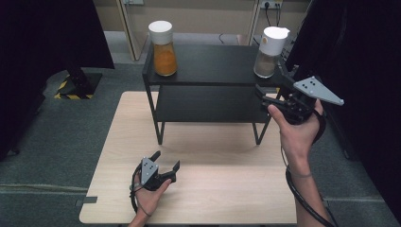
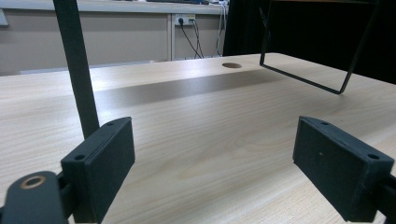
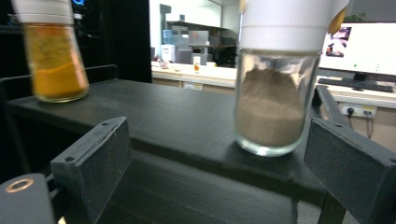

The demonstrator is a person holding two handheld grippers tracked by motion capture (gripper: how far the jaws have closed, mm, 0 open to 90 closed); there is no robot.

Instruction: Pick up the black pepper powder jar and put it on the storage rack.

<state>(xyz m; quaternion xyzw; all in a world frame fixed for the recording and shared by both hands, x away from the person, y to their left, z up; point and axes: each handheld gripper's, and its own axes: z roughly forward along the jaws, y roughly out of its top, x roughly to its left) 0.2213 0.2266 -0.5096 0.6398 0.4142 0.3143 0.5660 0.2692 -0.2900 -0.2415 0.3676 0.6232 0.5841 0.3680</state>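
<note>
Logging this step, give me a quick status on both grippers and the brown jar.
Right gripper open, at brown-powder jar, not gripping. Left gripper open, low over table. Jar upright on black shelf. Nothing between.

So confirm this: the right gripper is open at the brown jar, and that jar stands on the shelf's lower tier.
Wrong tier. The brown jar stands on the top of the shelf, as the high view shows. The rest holds: the right gripper is open at that jar, not gripping it.

Both grippers (image 1: 165, 163) (image 1: 272, 85) were black with 2 flat rectangular screwed jaws, grey triangular plates and trailing black cables.
</note>
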